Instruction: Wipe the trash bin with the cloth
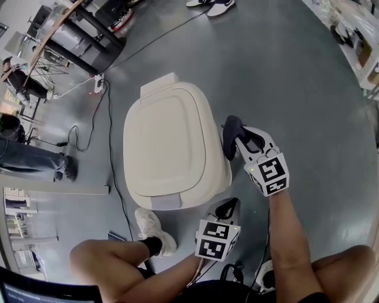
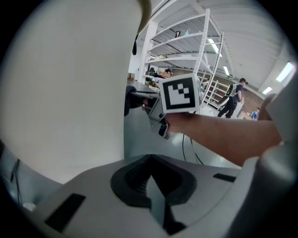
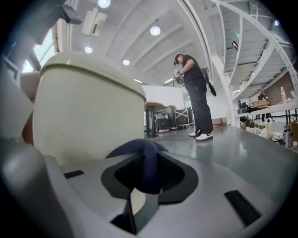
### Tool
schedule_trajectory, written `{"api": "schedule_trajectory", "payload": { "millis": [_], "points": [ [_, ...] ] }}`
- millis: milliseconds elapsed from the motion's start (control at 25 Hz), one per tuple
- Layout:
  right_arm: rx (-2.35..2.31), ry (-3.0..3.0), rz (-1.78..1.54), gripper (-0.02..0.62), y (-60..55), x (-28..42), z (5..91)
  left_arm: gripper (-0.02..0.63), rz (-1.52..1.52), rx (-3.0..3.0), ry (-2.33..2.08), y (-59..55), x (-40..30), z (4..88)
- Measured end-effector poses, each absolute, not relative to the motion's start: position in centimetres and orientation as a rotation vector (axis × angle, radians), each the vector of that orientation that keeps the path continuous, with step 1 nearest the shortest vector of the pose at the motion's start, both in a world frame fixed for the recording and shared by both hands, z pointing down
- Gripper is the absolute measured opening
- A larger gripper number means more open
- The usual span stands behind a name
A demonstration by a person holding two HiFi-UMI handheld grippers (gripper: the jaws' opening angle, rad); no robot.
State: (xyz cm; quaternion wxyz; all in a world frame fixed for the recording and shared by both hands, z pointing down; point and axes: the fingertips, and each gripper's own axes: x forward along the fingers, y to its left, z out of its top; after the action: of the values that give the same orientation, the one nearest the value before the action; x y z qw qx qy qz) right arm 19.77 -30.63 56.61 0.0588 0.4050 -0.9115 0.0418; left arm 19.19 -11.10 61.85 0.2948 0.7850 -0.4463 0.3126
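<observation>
A cream trash bin with its lid closed stands on the grey floor. My right gripper is at the bin's right side, shut on a dark navy cloth that lies against the bin's wall. In the right gripper view the cloth bulges between the jaws, with the bin close on the left. My left gripper hovers by the bin's near right corner, shut and holding nothing. In the left gripper view its jaws meet, and the bin wall fills the left.
Cables and a power strip lie on the floor left of the bin. My own shoe is at the bin's front. A person stands beyond the bin; their shoes show at the top. Metal shelving rises behind.
</observation>
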Motion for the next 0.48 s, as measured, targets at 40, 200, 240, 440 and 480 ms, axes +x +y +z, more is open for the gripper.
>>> {"api": "schedule_trajectory", "payload": {
  "millis": [40, 200, 240, 440, 480],
  "points": [
    [1.239, -2.788, 0.107, 0.087, -30.9, 19.8, 55.2, 0.000, 0.833, 2.089, -1.183, -11.1, 19.2, 61.8],
    [1.237, -2.877, 0.000, 0.087, -31.4, 19.4, 50.5, 0.000, 0.841, 2.077, -1.172, -10.8, 19.3, 62.1],
    [1.229, -2.892, -0.033, 0.087, -31.5, 19.2, 49.4, 0.000, 0.842, 2.078, -1.171, -10.7, 19.3, 62.2],
    [1.179, -2.927, -0.158, 0.087, -31.4, 17.8, 45.9, 0.000, 0.843, 2.086, -1.151, -10.5, 19.8, 62.4],
    [1.179, -2.929, -0.163, 0.087, -31.5, 17.7, 45.9, 0.000, 0.850, 2.092, -1.148, -10.5, 19.8, 62.5]
  ]
}}
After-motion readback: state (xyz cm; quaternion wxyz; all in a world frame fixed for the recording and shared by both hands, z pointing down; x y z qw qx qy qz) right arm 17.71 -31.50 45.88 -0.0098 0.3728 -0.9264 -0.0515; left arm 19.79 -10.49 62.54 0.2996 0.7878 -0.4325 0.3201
